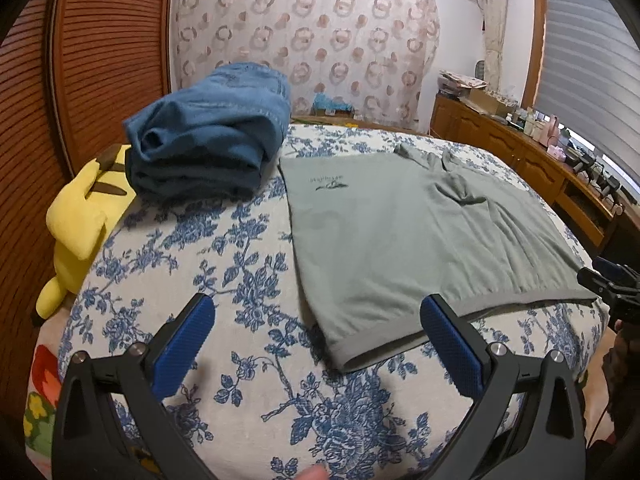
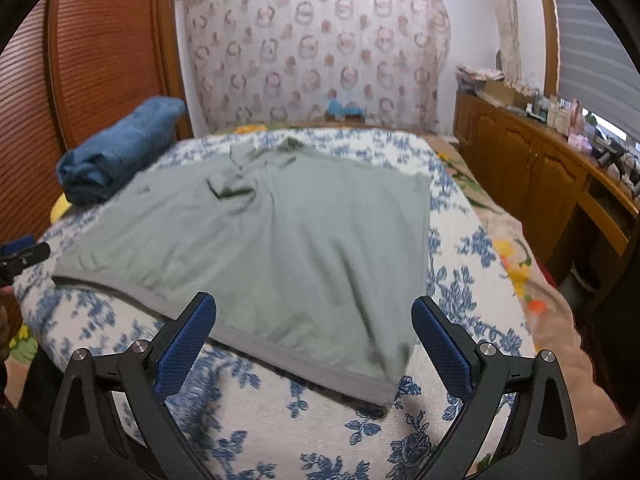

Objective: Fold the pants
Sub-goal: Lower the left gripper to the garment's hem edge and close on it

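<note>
Small illegible dark logo point(image 1: 329, 182) on grey shirt point(image 1: 400, 232)

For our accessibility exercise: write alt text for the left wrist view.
Open blue-padded tongs hover above a blue-floral bedspread, near the hem of a flat grey-green knit garment. Behind lie folded blue denim jeans and a yellow plush toy.

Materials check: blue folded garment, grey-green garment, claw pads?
Blue folded garment: looks like denim, matte, with pale contrast stitching and thick folds.
Grey-green garment: probably a soft knit, matte, fine wrinkles, ribbed hem.
Left claw and right claw pads: blue, dimpled, likely rubber or plastic.
</note>
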### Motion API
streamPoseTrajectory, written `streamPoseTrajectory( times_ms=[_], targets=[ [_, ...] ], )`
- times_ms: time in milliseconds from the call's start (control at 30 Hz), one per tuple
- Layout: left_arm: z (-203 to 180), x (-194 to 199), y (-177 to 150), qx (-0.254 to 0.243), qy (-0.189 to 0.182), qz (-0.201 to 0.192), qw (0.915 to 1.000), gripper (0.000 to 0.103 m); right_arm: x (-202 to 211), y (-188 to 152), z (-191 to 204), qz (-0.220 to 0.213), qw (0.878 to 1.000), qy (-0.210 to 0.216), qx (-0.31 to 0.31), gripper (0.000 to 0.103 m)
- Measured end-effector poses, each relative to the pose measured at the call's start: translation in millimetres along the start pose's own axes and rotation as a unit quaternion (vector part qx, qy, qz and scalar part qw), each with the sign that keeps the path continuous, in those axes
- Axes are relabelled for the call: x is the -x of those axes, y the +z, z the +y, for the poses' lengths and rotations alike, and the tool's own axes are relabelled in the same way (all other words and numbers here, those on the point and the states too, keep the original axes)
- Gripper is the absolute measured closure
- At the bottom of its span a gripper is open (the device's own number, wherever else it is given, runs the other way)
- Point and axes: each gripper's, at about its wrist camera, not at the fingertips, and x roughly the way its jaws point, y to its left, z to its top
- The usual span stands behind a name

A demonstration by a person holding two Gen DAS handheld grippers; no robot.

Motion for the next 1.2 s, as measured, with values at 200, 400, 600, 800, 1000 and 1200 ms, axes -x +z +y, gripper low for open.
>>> streamPoseTrajectory(
  times_ms=[200, 400, 600, 800, 1000, 1200],
  targets=[
    [6.3, -1.9, -6.9, 0.009, -0.025, 0.015, 0.9995, 0.009, -8.4, -9.3, -3.8, 0.02, 1.0, -0.006, 0.004, 0.003],
    [7.0, -0.8, -12.9, 0.007, -0.047, 0.021, 0.9987, 0.035, -17.7, -19.2, -2.2, 0.035, 0.999, -0.015, 0.024, 0.003],
    [2.3, -4.0, -22.3, 0.002, -0.065, 0.036, 0.9972, 0.063, -17.4, -20.6, -3.8, 0.037, 0.999, -0.011, 0.026, 0.002],
    [2.0, -8.1, -23.5, 0.005, -0.064, 0.038, 0.9972, 0.063, -15.1, -23.3, -4.1, 0.03, 0.999, -0.01, 0.028, 0.002],
    [-2.3, -11.3, -22.0, -0.004, -0.081, 0.043, 0.9957, 0.093, -15.4, -24.6, -4.2, 0.028, 0.999, -0.012, 0.026, 0.002],
    [-4.9, -1.7, -16.6, -0.005, -0.091, 0.027, 0.9955, 0.1, -15.3, -24.7, -4.4, 0.028, 0.999, -0.011, 0.028, 0.002]
  ],
)
